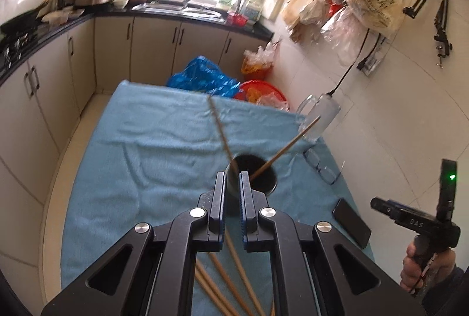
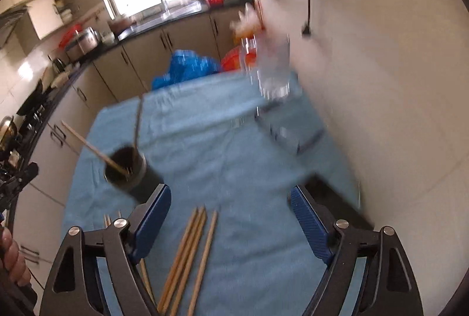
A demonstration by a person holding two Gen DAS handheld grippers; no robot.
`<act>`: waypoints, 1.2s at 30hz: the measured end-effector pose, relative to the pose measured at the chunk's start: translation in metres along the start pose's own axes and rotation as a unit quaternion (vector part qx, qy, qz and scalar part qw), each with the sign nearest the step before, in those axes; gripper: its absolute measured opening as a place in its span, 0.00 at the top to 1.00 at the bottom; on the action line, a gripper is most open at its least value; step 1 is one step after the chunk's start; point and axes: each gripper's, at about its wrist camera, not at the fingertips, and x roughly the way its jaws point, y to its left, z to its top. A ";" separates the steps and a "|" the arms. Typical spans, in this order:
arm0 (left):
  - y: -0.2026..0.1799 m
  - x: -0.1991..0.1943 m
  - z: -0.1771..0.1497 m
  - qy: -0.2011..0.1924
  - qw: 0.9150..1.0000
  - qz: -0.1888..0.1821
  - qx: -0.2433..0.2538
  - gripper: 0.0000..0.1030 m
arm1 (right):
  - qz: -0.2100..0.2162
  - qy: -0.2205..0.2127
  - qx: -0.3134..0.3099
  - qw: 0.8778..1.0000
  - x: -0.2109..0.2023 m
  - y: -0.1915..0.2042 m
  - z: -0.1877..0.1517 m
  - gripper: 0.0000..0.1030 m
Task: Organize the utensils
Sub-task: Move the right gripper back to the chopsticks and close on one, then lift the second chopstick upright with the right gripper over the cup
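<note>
1. We see our left gripper point(image 1: 233, 184) hanging just above the near rim of a dark cup point(image 1: 253, 175), its jaws drawn close with only a thin gap between them; we cannot make out anything pinched in that gap.
2. The dark cup stands upright near the middle of the blue cloth point(image 1: 140, 140) that covers the table, and two chopsticks lean out of it: one chopstick point(image 1: 221, 131) tilts toward the far side, the other chopstick point(image 1: 288, 144) tilts to the right.
3. Our right gripper point(image 2: 231, 204) is held above the near part of the cloth with its jaws spread wide apart and nothing between them.
4. In the right wrist view the loose chopsticks point(image 2: 190, 257) lie flat on the cloth at the near edge, roughly side by side, near the cup and to its right.
5. A pair of glasses point(image 1: 321, 168) lies on the cloth right of the cup, with a dark phone point(image 1: 351, 220) nearer to us along the same right edge.
6. A clear glass mug point(image 1: 318, 118) sits at the far right corner, close to the wall; the right wrist view is blurred there.
</note>
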 end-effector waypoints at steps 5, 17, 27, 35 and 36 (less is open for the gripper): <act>0.020 0.012 -0.040 0.049 0.998 0.016 -0.028 0.92 | 0.022 0.106 0.052 0.993 0.044 -0.012 -0.024 0.41; 0.049 0.013 -0.099 0.120 0.989 0.052 -0.072 0.85 | 0.013 0.195 0.079 0.977 0.123 0.006 -0.039 0.74; 0.066 0.010 -0.117 0.143 0.983 0.070 -0.089 0.84 | -0.008 0.222 0.056 0.973 0.160 0.023 -0.046 0.78; 0.070 0.036 -0.114 0.167 0.977 0.059 -0.115 0.75 | -0.015 0.209 0.037 0.977 0.147 0.019 -0.052 0.93; 0.070 0.042 -0.113 0.172 0.976 0.057 -0.120 0.73 | -0.013 0.199 0.038 0.979 0.138 0.016 -0.052 0.93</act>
